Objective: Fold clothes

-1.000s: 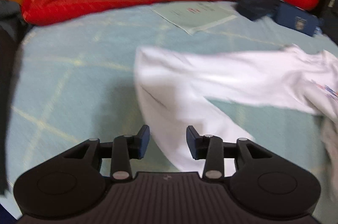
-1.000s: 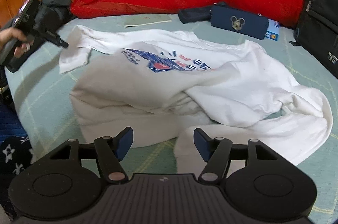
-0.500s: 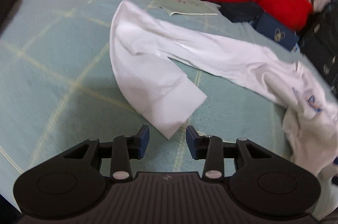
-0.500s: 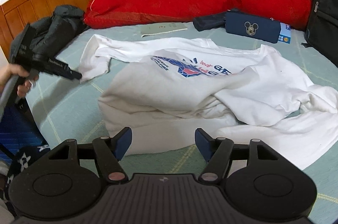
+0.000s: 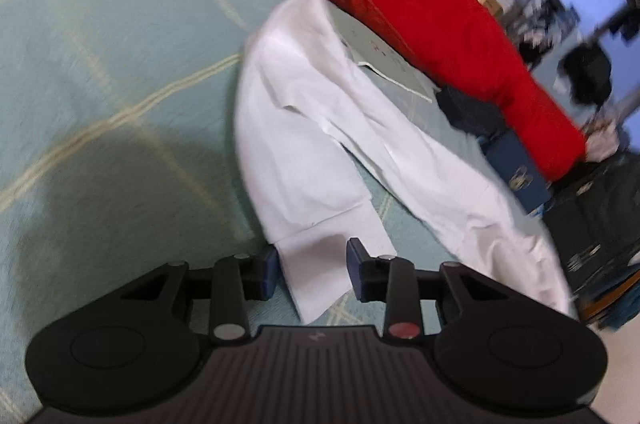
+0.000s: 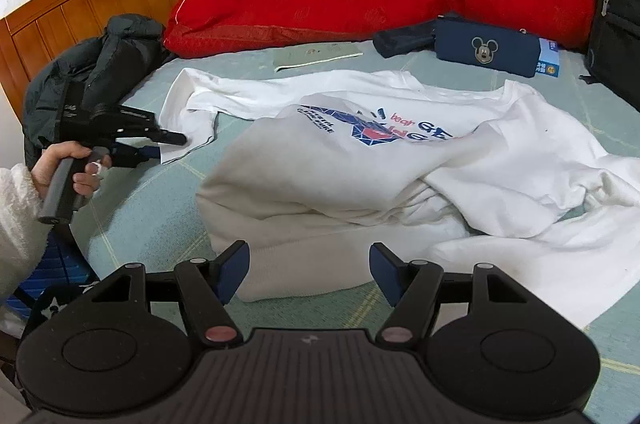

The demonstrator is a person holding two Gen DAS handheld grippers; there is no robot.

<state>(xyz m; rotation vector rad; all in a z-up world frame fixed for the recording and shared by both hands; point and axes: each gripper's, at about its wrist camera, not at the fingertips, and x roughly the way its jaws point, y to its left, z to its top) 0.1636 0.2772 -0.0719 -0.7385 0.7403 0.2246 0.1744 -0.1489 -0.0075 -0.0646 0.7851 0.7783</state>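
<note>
On the pale green bedsheet (image 6: 160, 208) my white sweatshirt (image 6: 360, 160) lies rumpled, printed chest up, one sleeve stretched out toward the headboard side. Left gripper (image 5: 312, 274) is down at that sleeve's cuff (image 5: 320, 264) now: jaws closing, cuff lying between the pads, and I see a gap on each side, so no pinch yet. From the right camera I see my left hand (image 6: 68, 172) on its handle. Right gripper (image 6: 310, 270) hovers over the sweatshirt's thick hem with jaws wide apart, gripping nothing. Behind the shirt lie a red quilt (image 6: 380, 0), a navy pouch (image 6: 486, 50) and a booklet (image 6: 316, 56).
</note>
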